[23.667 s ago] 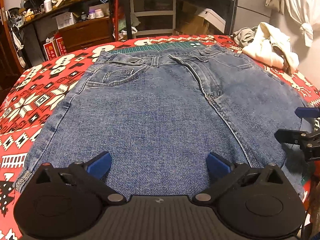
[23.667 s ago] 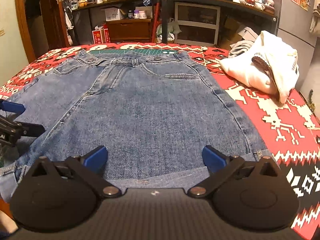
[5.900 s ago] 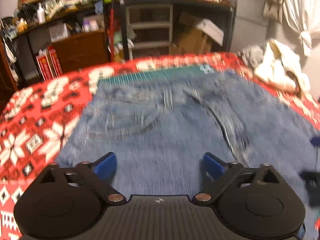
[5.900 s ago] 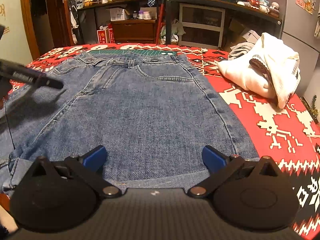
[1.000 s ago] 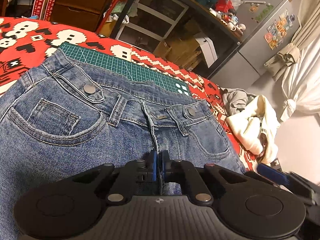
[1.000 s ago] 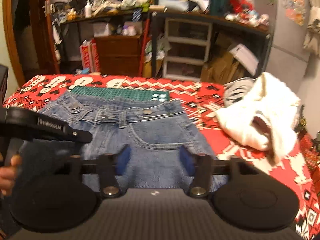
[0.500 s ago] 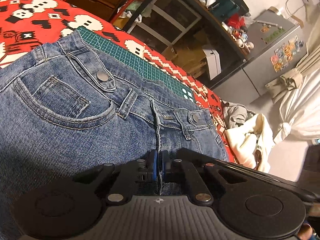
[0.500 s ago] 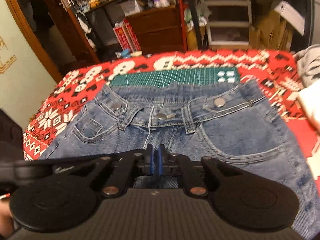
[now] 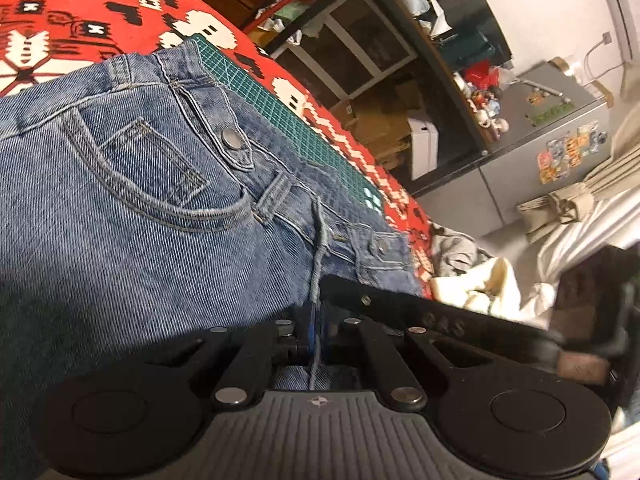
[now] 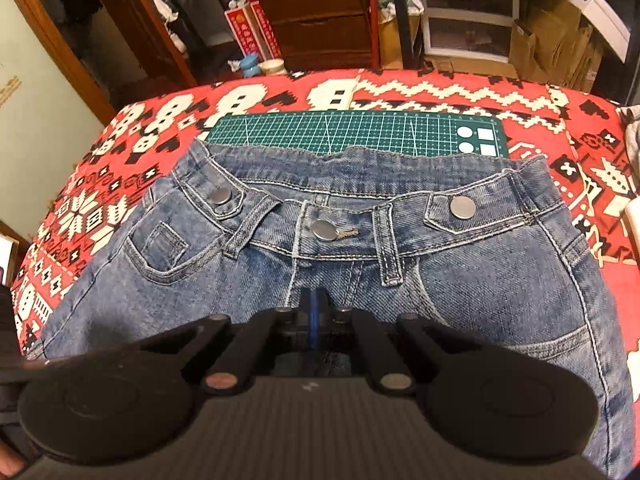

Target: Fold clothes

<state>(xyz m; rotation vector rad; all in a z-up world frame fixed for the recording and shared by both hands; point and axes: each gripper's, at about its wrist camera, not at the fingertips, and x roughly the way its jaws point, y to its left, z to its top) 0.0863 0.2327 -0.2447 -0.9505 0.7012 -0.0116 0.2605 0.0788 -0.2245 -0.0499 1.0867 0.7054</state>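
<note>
One pair of jeans (image 10: 460, 280) lies below one green cutting mat (image 10: 360, 132); two grippers, left gripper (image 9: 316, 332) and right gripper (image 10: 315, 316), each pinch denim under its three waistband buttons.

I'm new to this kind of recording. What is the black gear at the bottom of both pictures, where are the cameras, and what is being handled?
No robot here: a person holds a two-finger gripper in each hand, and a fisheye camera on each looks forward along its fingers. The black gear is the gripper itself. One picture is from the left gripper, the other from the right gripper. A pair of jeans lies on a red patterned cloth, with its waistband over a green cutting mat. Both grippers are shut, each pinching denim just below the waistband near the fly. White clothes lie off to one side.
</note>
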